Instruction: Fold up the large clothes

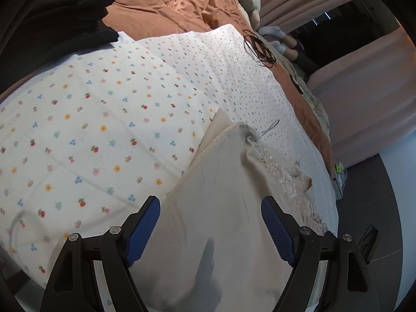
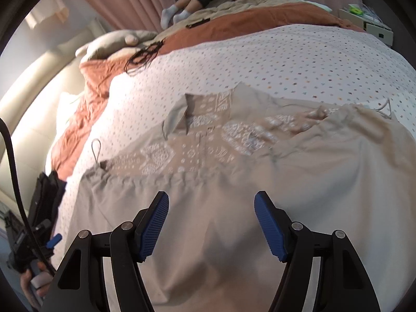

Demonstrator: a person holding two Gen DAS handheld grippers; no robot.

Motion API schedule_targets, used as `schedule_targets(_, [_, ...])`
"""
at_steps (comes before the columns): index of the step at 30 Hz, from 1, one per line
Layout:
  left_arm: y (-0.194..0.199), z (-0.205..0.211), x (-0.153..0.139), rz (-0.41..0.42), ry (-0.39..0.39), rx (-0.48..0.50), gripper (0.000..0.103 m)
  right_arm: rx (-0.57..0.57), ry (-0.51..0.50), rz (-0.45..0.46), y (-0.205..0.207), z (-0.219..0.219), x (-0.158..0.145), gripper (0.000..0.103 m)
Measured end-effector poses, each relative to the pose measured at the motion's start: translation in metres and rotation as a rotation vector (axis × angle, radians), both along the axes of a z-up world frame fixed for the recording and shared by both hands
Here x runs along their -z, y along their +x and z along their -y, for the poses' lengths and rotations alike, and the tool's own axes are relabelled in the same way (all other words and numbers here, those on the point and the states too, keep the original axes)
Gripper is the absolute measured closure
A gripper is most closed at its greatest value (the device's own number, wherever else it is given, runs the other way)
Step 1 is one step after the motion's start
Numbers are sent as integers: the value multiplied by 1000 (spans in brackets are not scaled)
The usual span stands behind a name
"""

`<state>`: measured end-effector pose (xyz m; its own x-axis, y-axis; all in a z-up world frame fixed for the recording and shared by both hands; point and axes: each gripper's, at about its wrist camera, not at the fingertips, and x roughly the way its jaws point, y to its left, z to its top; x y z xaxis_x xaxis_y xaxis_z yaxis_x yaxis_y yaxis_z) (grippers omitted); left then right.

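A large beige garment [image 2: 234, 171] with a white embroidered chest panel and collar lies spread on a bed's dotted white sheet [image 2: 260, 52]. In the left wrist view the garment [image 1: 215, 195] shows as a plain cream fold with embroidery at its right edge. My left gripper [image 1: 210, 206] is open, its blue pads just above the plain cloth, holding nothing. My right gripper [image 2: 211, 202] is open above the garment's lower body, below the embroidered panel, holding nothing. My left gripper also shows in the right wrist view [image 2: 44, 223] at the garment's left edge.
A rust-orange duvet [image 1: 169, 2] lies bunched at the head of the bed. A black garment [image 1: 52, 18] lies at the far left. A coiled black cable [image 1: 258, 46] rests near a person's socked feet [image 2: 174, 13]. Pink curtains [image 1: 364, 91] and dark floor border the bed.
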<state>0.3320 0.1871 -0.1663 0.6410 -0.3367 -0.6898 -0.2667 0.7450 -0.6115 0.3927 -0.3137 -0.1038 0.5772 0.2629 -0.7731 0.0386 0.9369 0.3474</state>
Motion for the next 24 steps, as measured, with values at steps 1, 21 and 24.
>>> schedule_targets(1, [-6,-3,1,-6,1,-8,22,-5,-7,-17,1,-6,2,33])
schedule_targets(21, [-65,-11,41,-129,2,2,28,-64,-273,-163,49,-74,57,71])
schedule_targets(24, [-71,-13,41,-137,-9,4,29,-61,-258,-157,61,-68,53,98])
